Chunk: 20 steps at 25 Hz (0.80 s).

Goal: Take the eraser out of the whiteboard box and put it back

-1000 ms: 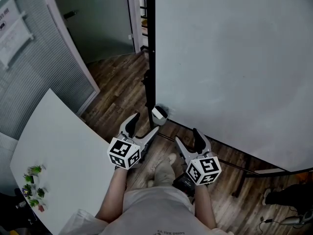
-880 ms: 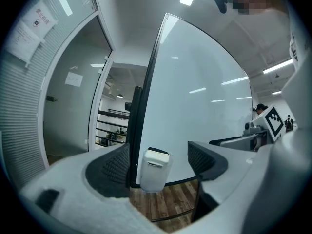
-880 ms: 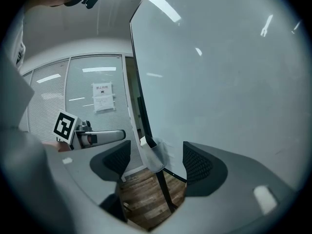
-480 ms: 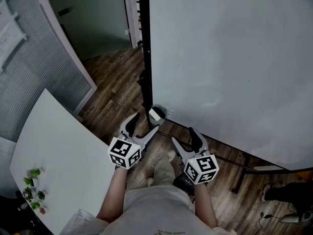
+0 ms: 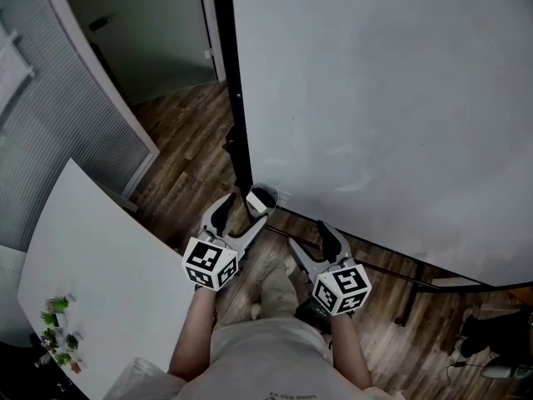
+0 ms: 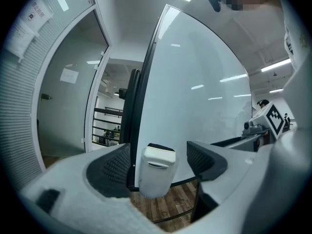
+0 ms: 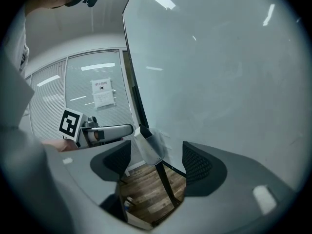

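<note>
While I keep both tools low in front of the whiteboard (image 5: 375,98), the left tool (image 5: 241,217) has its jaws spread wide with nothing gripped. In its own view the little white box (image 6: 155,177) sits framed between the two ribbed pads (image 6: 116,165), yet neither pad touches it. The box hangs at the bottom left corner of the whiteboard, right beside the black frame post (image 5: 236,132). The eraser (image 6: 158,155) is inside it, standing upright, with its pale top and a dark strip behind it showing above the rim.

From the head view, the left tool's inner finger reaches close to the box from below; I cannot tell whether it touches. The right tool (image 5: 311,242) is also wide open and empty, its jaws apart and pointed at the lower edge of the whiteboard, to the right of the box and clear of it. In the right gripper view the box shows between the jaws, farther ahead, and the left tool's marker cube (image 7: 71,124) is off to the left.

Below both tools lies a dark wooden floor (image 5: 183,140). A white tabletop (image 5: 100,257) stretches along my left side, with a few small green things (image 5: 57,327) clustered near its edge — too small to make out.
</note>
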Tool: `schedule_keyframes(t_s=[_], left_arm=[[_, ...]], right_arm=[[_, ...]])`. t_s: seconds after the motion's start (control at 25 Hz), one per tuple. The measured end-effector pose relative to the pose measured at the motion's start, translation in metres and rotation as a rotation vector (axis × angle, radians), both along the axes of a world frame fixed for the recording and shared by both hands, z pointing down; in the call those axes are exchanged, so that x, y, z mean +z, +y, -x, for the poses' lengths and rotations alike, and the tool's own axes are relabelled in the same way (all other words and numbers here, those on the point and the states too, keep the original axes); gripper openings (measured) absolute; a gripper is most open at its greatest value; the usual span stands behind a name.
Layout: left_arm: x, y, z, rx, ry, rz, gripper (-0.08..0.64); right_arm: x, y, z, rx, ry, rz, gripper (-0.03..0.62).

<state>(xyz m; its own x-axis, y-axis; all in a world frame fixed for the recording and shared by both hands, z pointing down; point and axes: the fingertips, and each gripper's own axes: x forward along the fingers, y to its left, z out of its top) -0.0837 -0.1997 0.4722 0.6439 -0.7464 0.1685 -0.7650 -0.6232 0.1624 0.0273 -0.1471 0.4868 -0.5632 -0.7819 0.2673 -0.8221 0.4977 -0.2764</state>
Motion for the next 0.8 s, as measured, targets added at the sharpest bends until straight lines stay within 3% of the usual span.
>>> schedule_keyframes(t_s=[0.6, 0.8], left_arm=[[0.01, -0.017, -0.019, 0.04, -0.078, -0.018, 0.336], [0.008, -0.02, -0.022, 0.04, -0.111, -0.061, 0.309]], right_arm=[[0.002, -0.012, -0.002, -0.028, -0.018, -0.004, 0.328], [0.002, -0.015, -0.007, -0.018, -0.019, -0.005, 0.322]])
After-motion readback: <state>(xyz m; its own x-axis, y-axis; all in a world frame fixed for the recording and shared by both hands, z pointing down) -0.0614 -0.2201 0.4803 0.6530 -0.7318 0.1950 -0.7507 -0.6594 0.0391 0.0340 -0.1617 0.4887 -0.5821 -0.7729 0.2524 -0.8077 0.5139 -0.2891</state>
